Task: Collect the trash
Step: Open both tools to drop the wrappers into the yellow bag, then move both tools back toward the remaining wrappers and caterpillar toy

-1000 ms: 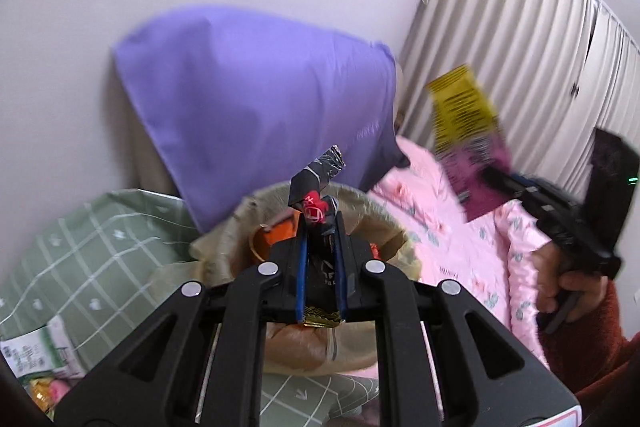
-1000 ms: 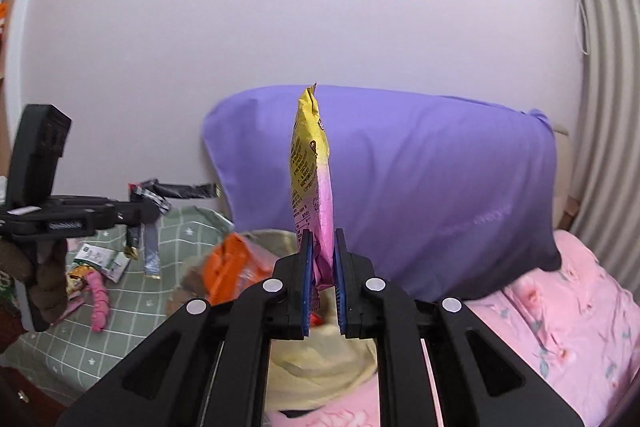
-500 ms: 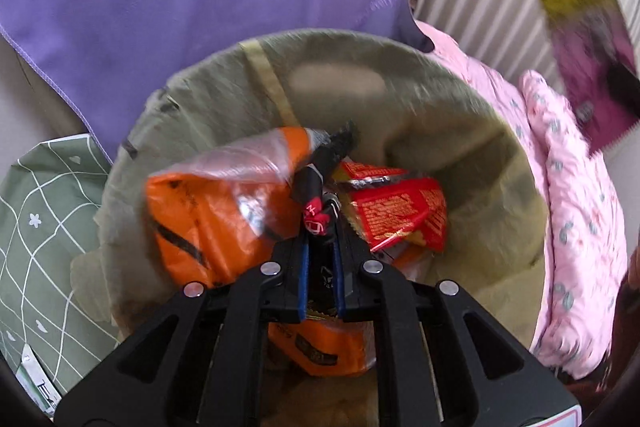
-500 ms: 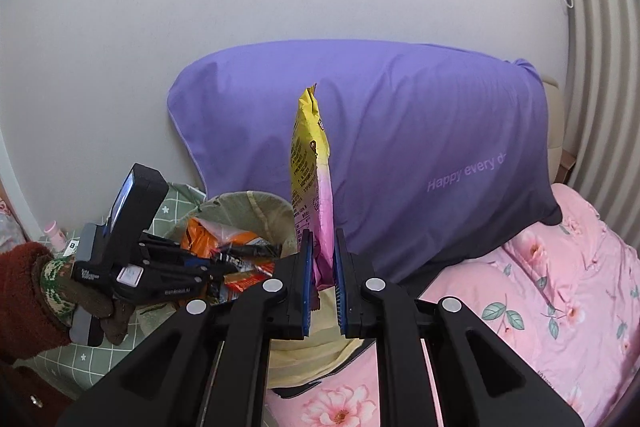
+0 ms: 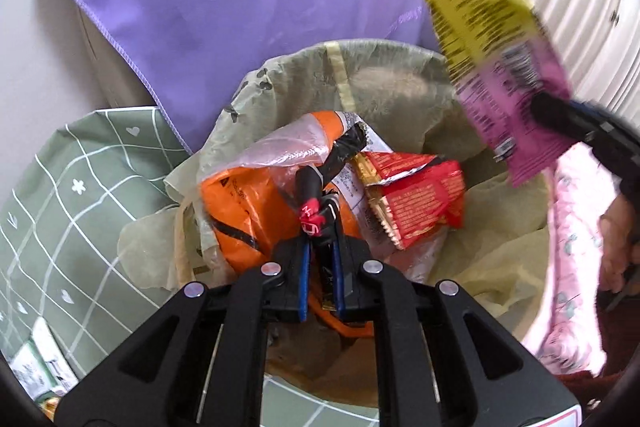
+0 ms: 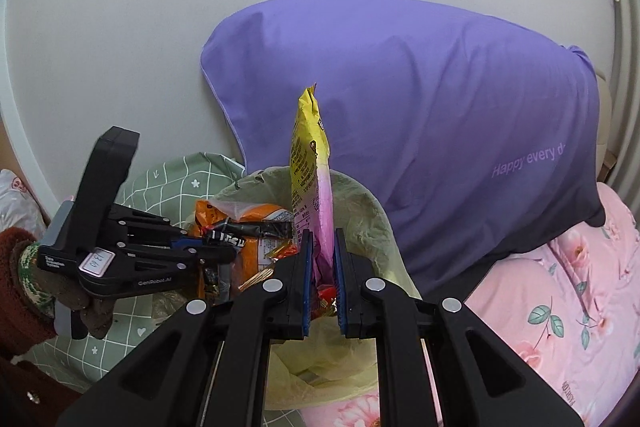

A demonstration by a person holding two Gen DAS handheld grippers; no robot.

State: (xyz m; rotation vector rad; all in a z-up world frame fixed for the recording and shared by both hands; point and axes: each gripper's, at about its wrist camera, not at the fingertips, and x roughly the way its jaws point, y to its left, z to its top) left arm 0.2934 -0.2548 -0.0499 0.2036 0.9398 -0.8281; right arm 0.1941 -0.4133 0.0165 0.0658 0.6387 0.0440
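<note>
1. Jaws of our left gripper (image 5: 321,267) pinch a black wrapper (image 5: 336,159) over the lined trash bin (image 5: 280,75), above an orange bag (image 5: 248,203) and red packet (image 5: 420,203).
2. Our right gripper (image 6: 322,267) clamps a yellow-and-pink wrapper (image 6: 310,163) upright, just above the bin's rim.
3. Behind stands a purple pillow (image 6: 420,107); pink bedding (image 6: 560,307) lies right.

Yellow-and-pink wrapper (image 6: 310,183); purple pillow (image 6: 420,115); green grid-patterned cloth (image 5: 80,195).
</note>
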